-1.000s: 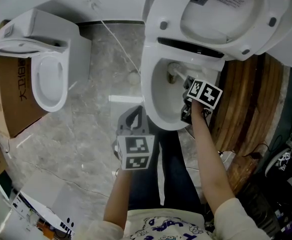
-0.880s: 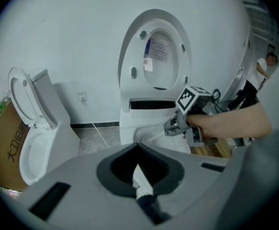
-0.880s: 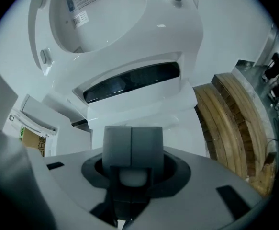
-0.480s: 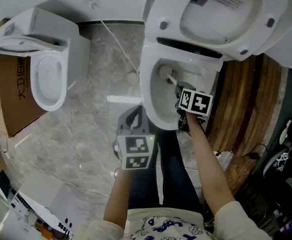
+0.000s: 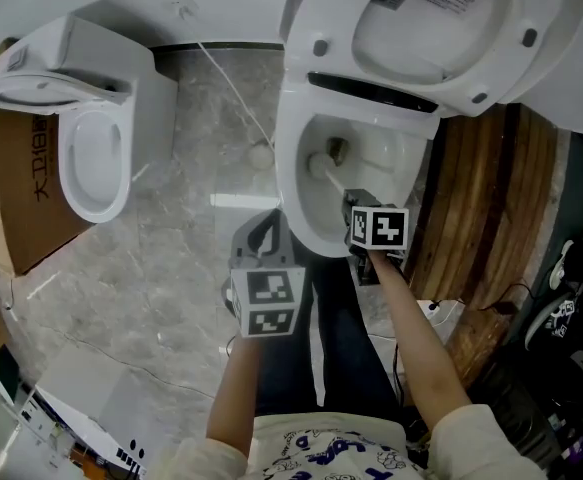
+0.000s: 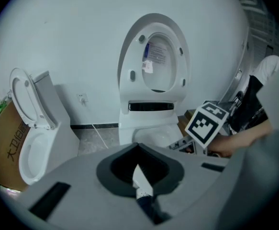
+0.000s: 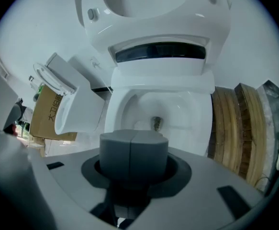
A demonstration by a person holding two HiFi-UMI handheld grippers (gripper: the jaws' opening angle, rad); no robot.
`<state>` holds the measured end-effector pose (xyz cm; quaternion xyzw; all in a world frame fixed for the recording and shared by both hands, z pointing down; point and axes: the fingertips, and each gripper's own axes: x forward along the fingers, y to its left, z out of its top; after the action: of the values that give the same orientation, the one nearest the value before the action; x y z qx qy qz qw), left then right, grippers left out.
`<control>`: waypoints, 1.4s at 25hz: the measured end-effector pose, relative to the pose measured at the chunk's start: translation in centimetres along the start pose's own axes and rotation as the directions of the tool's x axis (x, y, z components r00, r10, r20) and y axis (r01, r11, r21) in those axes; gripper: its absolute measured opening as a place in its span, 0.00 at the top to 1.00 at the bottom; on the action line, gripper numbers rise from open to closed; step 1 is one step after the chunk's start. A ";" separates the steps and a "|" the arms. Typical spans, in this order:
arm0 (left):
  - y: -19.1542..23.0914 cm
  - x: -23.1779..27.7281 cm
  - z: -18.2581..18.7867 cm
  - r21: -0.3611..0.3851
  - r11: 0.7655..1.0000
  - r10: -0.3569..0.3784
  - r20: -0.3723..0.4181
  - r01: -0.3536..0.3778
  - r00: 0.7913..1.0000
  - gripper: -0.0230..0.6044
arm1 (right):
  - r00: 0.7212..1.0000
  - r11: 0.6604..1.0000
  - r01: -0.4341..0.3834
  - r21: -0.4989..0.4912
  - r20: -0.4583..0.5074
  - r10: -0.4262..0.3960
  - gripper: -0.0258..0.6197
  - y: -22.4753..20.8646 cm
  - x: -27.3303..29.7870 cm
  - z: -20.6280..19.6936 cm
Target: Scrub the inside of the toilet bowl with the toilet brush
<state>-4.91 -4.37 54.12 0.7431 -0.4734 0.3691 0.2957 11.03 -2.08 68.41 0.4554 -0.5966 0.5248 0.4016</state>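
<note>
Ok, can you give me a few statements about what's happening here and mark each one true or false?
1. Two toilets stand in this room. True: the toilet that is being cleaned and a second toilet further along the wall.
2. The left gripper holds the toilet brush. False: the right gripper holds it, with the brush end down in the bowl. The left gripper hangs over the floor.
3. The lid of the toilet being cleaned is shut. False: it is raised.
4. Wooden boards lie beside that toilet. True.
</note>
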 end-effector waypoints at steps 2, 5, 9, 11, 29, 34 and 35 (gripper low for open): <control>-0.2 0.0 -0.4 -0.012 1.000 0.001 -0.005 -0.001 1.000 0.96 | 1.000 0.999 0.009 -0.037 -0.028 -0.010 0.69 -0.2 0.0 -1.1; -0.6 0.0 -0.8 -0.016 1.000 -0.003 -0.005 0.003 1.000 0.96 | 0.998 0.998 0.019 -0.059 -0.063 -0.023 0.70 -0.6 0.0 -2.7; -0.8 -0.3 -0.9 -0.017 1.000 -0.003 -0.002 0.003 1.000 0.96 | 0.993 0.997 0.031 -0.071 -0.112 -0.039 0.69 -1.2 0.0 -4.3; -0.9 -0.4 -1.0 -0.015 1.000 -0.003 -0.002 0.003 1.000 0.96 | 0.989 0.996 0.040 -0.075 -0.138 -0.050 0.69 -1.7 0.1 -5.2; -0.1 -1.0 -1.5 -0.024 1.000 0.016 -0.002 -0.016 1.000 0.96 | 0.956 0.867 0.197 -0.458 -0.107 -0.273 0.70 -6.2 0.0 -1.8; -0.3 -1.1 -1.6 -0.026 1.000 0.014 -0.004 -0.014 1.000 0.96 | 0.939 0.764 0.262 -0.590 -0.029 -0.344 0.70 -7.1 -0.4 0.7; -0.4 -1.1 -1.6 -0.028 1.000 0.012 -0.004 -0.013 1.000 0.96 | 0.934 0.737 0.279 -0.616 -0.005 -0.358 0.70 -7.2 -0.6 1.3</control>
<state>-5.29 -2.36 54.05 0.7352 -0.4825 0.3658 0.3046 18.16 -3.56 69.54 0.3647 -0.6200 0.2565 0.6456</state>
